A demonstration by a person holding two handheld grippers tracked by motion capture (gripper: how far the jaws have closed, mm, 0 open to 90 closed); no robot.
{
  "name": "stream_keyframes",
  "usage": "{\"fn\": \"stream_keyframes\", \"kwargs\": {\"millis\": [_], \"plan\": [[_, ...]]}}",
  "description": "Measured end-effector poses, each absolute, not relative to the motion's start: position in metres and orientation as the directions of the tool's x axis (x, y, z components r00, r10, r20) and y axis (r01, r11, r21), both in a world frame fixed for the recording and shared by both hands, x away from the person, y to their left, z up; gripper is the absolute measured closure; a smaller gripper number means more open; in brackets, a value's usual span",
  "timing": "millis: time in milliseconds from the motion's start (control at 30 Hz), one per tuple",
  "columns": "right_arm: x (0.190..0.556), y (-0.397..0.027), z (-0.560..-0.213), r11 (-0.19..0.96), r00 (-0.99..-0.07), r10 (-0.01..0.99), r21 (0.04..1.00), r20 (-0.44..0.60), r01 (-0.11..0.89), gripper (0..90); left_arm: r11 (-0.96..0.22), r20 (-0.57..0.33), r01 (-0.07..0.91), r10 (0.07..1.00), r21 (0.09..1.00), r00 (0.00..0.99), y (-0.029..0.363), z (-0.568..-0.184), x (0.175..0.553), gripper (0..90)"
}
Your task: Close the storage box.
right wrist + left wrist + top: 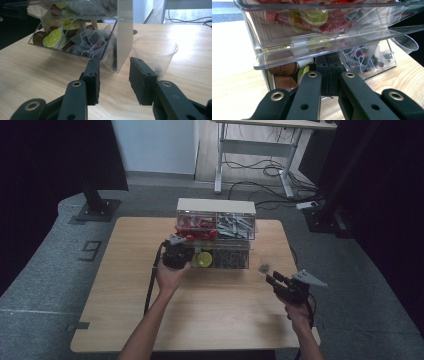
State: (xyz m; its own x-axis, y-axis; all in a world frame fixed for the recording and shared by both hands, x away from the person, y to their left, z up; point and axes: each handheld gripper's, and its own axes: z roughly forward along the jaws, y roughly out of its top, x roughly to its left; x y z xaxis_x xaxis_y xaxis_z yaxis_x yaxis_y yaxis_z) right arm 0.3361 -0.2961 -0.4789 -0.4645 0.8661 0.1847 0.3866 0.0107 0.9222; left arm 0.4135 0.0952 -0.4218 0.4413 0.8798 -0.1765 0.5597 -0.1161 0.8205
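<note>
A clear two-tier organizer (216, 232) stands at the table's far middle. My left gripper (176, 251) is at its lower left compartment. In the left gripper view its jaws (328, 75) are shut together just under the raised clear flap (324, 51), with brown and green capsules (284, 72) to the left and tea bags (367, 58) to the right. My right gripper (272, 279) hovers open to the right of the organizer, nothing between its pads (113, 72). A clear plastic cup (156, 51) stands on the table just beyond its right jaw, beside the organizer's end wall (125, 32).
The upper tier holds red packets (196, 226) and pale sachets (235, 225). The wooden table (215, 315) has bare surface in front of the organizer. A black stand base (97, 210) sits off the far left corner; desk legs and cables (255, 165) lie behind.
</note>
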Motion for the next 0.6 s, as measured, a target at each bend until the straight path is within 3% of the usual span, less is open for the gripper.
{"fn": "stream_keyframes", "kwargs": {"millis": [600], "plan": [[0.314, -0.289, -0.519, 0.053, -0.503, 0.842, 0.897, 0.196, 0.438, 60.1, -0.115, -0.179, 0.566, 0.882, 0.816, 0.437, 0.097, -0.429, 0.410, 89.9]]}}
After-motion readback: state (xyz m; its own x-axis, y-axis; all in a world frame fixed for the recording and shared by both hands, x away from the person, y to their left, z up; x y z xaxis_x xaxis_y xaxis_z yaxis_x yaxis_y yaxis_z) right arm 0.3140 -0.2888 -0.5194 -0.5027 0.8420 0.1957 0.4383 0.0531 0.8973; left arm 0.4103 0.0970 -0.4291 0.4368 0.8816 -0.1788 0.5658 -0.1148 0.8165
